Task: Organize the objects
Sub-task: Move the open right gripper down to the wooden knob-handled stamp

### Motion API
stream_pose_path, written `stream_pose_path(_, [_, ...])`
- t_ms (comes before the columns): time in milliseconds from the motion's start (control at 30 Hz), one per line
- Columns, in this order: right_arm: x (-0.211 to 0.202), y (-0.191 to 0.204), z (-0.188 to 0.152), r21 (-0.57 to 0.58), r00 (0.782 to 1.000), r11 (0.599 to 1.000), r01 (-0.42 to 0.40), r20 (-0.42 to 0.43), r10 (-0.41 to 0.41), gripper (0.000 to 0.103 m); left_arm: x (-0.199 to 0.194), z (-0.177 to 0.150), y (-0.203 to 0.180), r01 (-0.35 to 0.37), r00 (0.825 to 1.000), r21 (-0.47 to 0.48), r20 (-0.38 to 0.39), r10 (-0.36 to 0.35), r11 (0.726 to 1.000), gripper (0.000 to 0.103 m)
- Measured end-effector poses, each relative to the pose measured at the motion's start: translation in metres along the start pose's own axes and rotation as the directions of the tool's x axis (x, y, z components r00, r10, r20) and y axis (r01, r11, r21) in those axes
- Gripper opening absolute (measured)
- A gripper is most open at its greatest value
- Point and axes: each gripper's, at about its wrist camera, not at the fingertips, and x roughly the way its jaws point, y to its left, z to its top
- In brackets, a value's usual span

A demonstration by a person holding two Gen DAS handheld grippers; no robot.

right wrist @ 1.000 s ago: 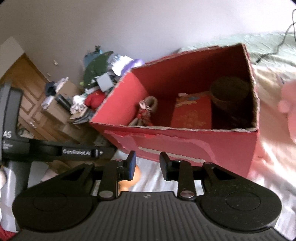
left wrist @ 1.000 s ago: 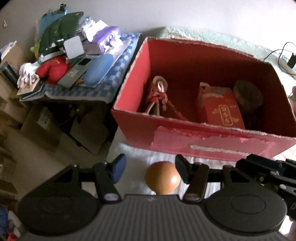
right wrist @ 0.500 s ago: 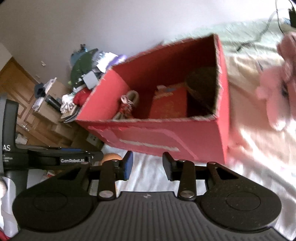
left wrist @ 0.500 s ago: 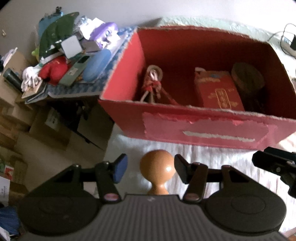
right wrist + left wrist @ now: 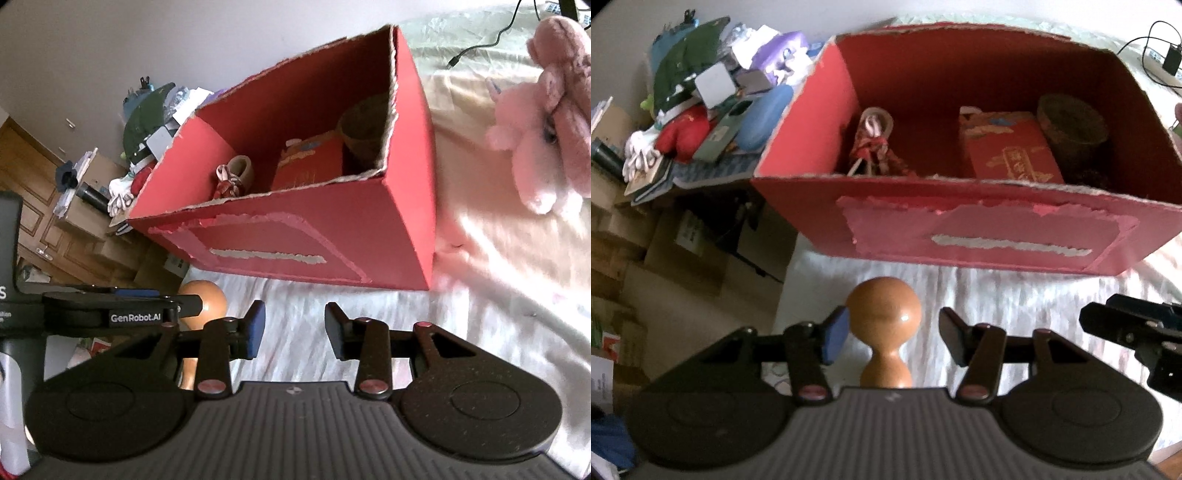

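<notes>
A wooden knob (image 5: pixel 884 314) with a round head and narrow neck stands upright between the jaws of my left gripper (image 5: pixel 894 339). It sits close to the blue pad of the left finger (image 5: pixel 834 338) and clear of the other finger, so the gripper is open. Beyond it lies an open red cardboard box (image 5: pixel 960 192) holding a small doll (image 5: pixel 873 144), a red packet (image 5: pixel 1012 155) and a dark round bowl (image 5: pixel 1071 125). My right gripper (image 5: pixel 294 330) is open and empty over the white sheet, in front of the box (image 5: pixel 295 236). The knob (image 5: pixel 207 299) shows to its left.
A pink plush toy (image 5: pixel 543 133) lies on the bed right of the box. At the left, a side table heaped with clutter (image 5: pixel 713 110) stands over cardboard boxes (image 5: pixel 665 240) on the floor. A black cable and charger (image 5: pixel 1167 62) lie at the far right.
Both grippers have sunk and drawn back from the box. The knob's neck now shows between the left jaws. The right jaws have widened, and the right view has swung to show the pink plush.
</notes>
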Motion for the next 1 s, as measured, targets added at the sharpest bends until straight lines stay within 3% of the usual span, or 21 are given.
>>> stream_pose_path(167, [0.002, 0.013, 0.003, -0.051, 0.999, 0.998, 0.034, -0.004, -0.034, 0.040, 0.006, 0.005, 0.014, 0.017, 1.000, -0.006, -0.002, -0.017, 1.000, 0.058])
stream_pose_path(300, [0.011, 0.022, 0.001, -0.074, 0.998, 0.996, 0.039, -0.042, -0.042, 0.038, 0.010, 0.004, 0.025, 0.073, 0.997, -0.015, 0.012, -0.073, 0.997, 0.058])
stream_pose_path(400, [0.006, 0.031, 0.004, -0.077, 0.999, 0.997, -0.020, -0.034, 0.017, 0.036, 0.009, 0.002, 0.032, 0.132, 0.990, 0.036, 0.037, -0.133, 0.991, 0.058])
stream_pose_path(467, [-0.003, 0.039, 0.010, -0.079, 0.999, 0.996, -0.038, -0.005, 0.038, 0.030, 0.004, 0.003, 0.041, 0.159, 0.985, 0.057, 0.052, -0.162, 0.986, 0.052])
stream_pose_path(633, [-0.026, 0.042, 0.019, -0.063, 0.985, 0.989, -0.134, 0.106, 0.140, 0.021, -0.016, 0.005, 0.066, 0.270, 0.950, 0.122, 0.128, -0.285, 0.955, 0.049])
stream_pose_path(733, [-0.034, 0.044, 0.022, -0.041, 0.966, 0.981, -0.191, 0.167, 0.195, 0.020, -0.038, 0.004, 0.072, 0.325, 0.912, 0.186, 0.196, -0.359, 0.927, 0.053])
stream_pose_path(900, [-0.037, 0.047, 0.040, -0.097, 0.962, 0.987, -0.131, 0.226, 0.150, 0.017, -0.060, 0.012, 0.077, 0.402, 0.849, 0.176, 0.295, -0.438, 0.898, 0.054])
stream_pose_path(1000, [-0.035, 0.040, 0.055, -0.086, 0.961, 0.991, -0.102, 0.248, 0.120, 0.017, -0.056, 0.024, 0.075, 0.422, 0.851, 0.121, 0.289, -0.438, 0.899, 0.051])
